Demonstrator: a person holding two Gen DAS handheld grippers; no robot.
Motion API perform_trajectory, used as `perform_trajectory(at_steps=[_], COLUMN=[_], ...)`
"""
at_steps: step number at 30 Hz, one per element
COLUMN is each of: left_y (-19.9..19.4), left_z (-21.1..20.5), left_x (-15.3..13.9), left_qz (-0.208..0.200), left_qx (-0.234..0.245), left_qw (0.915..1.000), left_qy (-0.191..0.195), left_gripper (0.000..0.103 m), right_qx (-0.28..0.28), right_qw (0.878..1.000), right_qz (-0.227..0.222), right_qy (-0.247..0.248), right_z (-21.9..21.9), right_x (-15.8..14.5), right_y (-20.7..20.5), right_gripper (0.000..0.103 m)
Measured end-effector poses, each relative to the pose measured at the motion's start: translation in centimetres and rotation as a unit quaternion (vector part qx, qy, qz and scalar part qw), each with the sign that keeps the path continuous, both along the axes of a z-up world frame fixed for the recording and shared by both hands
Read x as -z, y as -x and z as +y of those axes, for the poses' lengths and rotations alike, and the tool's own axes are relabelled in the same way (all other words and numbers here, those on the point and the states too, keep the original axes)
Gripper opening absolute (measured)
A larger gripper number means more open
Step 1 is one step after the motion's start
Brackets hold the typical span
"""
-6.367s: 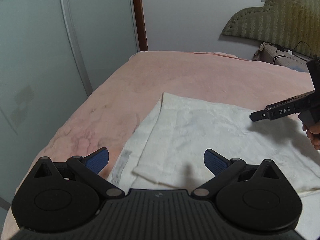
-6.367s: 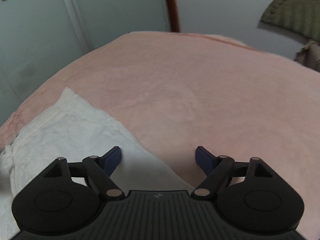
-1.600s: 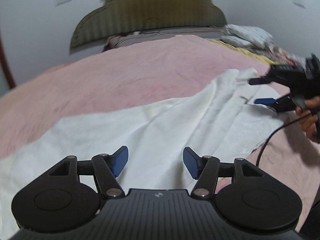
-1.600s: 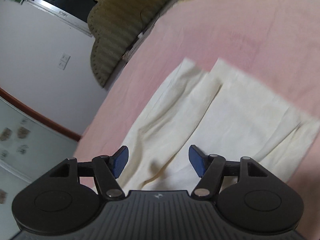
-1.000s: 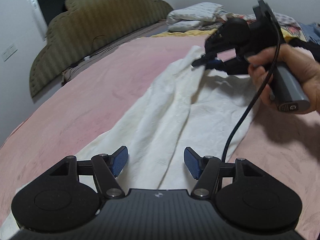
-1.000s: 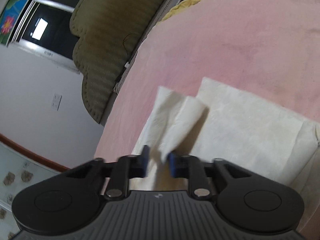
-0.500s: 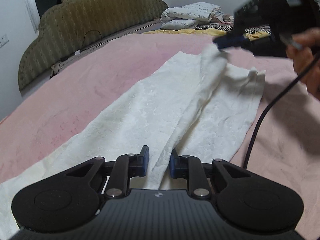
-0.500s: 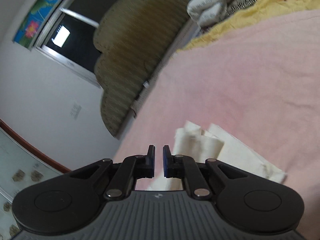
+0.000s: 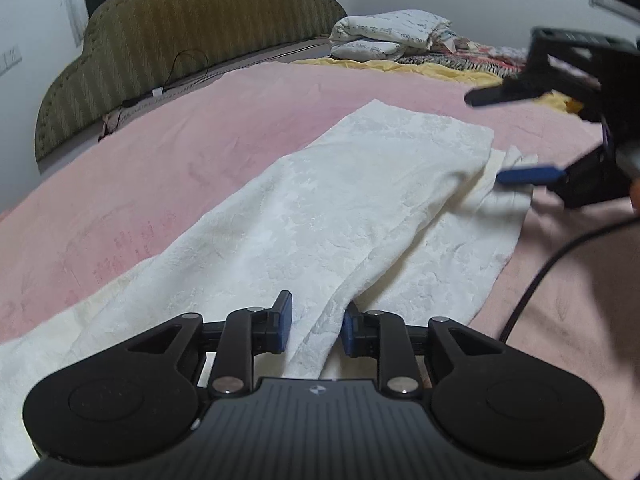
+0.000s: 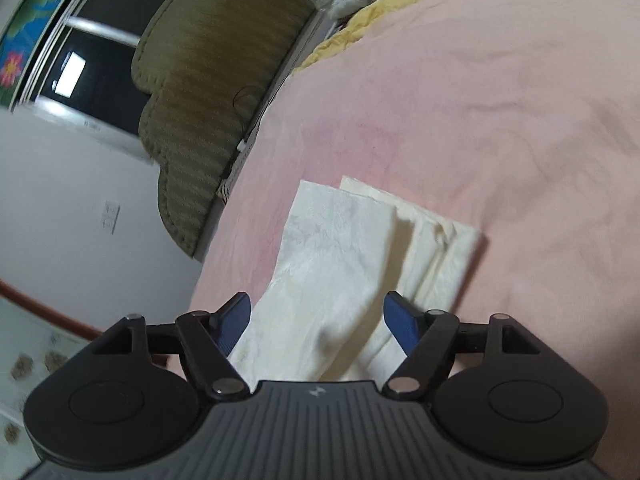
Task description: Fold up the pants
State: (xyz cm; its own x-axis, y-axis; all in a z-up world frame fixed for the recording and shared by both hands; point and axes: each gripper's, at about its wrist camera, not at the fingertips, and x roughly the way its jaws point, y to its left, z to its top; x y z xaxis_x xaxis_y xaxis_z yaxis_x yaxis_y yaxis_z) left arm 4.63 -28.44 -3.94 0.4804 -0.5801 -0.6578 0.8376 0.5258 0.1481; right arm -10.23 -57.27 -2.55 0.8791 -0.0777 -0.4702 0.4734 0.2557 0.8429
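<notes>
Left gripper [image 9: 315,327] angled down, jaws opening; right gripper [image 10: 316,322] jaws opening wide.

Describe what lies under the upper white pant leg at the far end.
Under the upper leg the other pant leg shows, offset sideways, its hem sticking out. Both rest on the pink bedspread. How far the lower leg extends beneath is covered.
</notes>
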Motion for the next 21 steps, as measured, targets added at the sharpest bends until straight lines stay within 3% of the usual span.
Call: perform_trajectory(at_steps=[4,9,12,13,14,15,17,21], left_y=[-1.1,-0.9,-0.7,-0.7,-0.8,-0.9,-0.8,1.3], left_z=[0.7,0.8,0.9,1.0,1.0,1.1,1.6,1.7], left_x=[-0.1,-0.1,-0.1,-0.1,-0.3,-0.5,-1.4,-3.0], left_qz=[0.044,0.046,0.046,0.047,0.052,0.058,0.061,0.062], left_qx=[-0.018,-0.012,-0.005,-0.005,-0.006,-0.011,-0.016,0.037], left_qw=[0.9983,0.9981,0.9980,0.9977,0.9972,0.9964,0.9945,0.9938], left_qy=[0.033,0.039,0.044,0.048,0.053,0.061,0.083,0.085], left_gripper=[0.024,0.018,0.016,0.015,0.015,0.013,0.012,0.011], right_qx=[-0.062,-0.014,0.004,-0.001,-0.012,-0.020,-0.033,-0.031], right_qw=[0.997,1.000,0.999,0.998,0.998,0.998,0.997,0.987], right_qz=[-0.017,0.012,0.006,0.009,0.019,0.023,0.009,-0.015], right_qy=[-0.033,0.012,0.045,0.054,0.059,0.057,0.065,0.154], right_z=[1.2,-0.6,-2.7,-3.3,-3.9,-4.5,-4.8,-3.1], right_x=[1.1,1.1,0.7,0.5,0.4,0.3,-0.9,-5.2], right_y=[-2.0,-4.5,-5.0,-5.3,-5.9,-6.4,-6.8,-4.5], right_gripper=[0.074,0.073,0.072,0.052,0.013,0.004,0.004,0.004])
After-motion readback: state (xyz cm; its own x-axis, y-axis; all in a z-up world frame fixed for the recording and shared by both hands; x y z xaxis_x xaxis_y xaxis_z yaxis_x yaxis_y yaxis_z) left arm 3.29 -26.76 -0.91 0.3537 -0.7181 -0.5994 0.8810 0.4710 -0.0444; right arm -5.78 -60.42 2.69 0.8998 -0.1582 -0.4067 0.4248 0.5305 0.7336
